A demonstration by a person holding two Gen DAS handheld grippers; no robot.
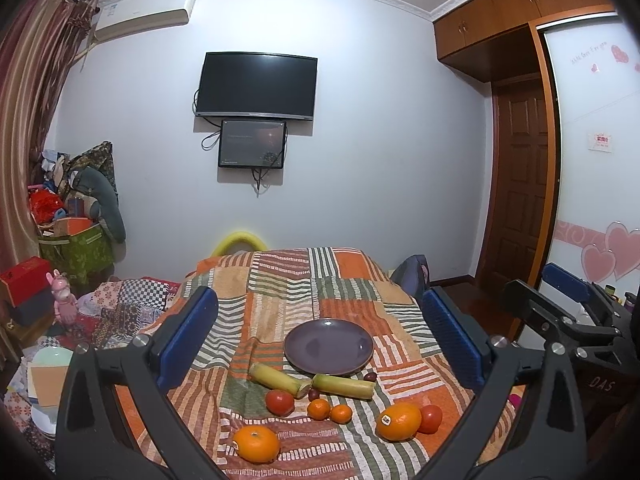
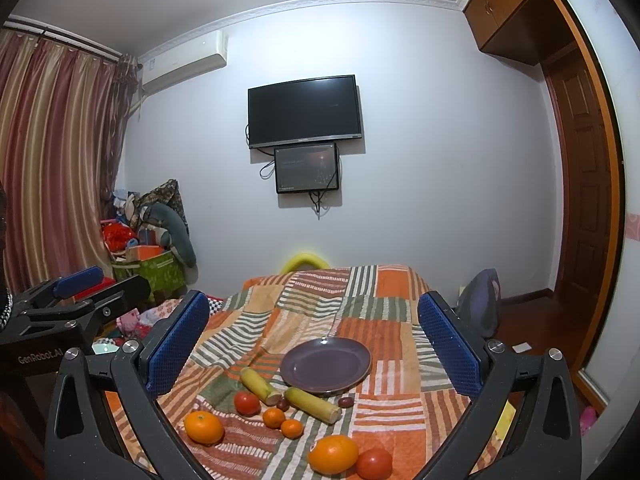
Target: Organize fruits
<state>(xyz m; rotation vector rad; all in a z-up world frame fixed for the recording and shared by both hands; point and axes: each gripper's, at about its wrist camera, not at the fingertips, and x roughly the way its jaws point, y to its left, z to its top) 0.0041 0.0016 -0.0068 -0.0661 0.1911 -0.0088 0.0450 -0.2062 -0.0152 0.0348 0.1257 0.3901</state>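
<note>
An empty purple plate (image 1: 328, 346) (image 2: 325, 366) sits on the patchwork cloth. In front of it lie two sugarcane pieces (image 1: 278, 379) (image 1: 343, 386), small dark dates (image 1: 314, 393), two tomatoes (image 1: 280, 402) (image 1: 430, 419), two small tangerines (image 1: 319, 409) (image 1: 341, 414) and two large oranges (image 1: 256, 443) (image 1: 399, 421). The same fruits show in the right wrist view, with an orange (image 2: 333, 454) and a tomato (image 2: 374, 464) nearest. My left gripper (image 1: 320, 340) and right gripper (image 2: 316, 344) are both open, empty, held above and short of the fruit.
The cloth covers a table (image 1: 280, 280). Clutter, boxes and a green bin (image 1: 76, 252) stand at the left by the curtain. A wardrobe and door (image 1: 520, 184) are at the right. A TV (image 1: 256, 86) hangs on the far wall.
</note>
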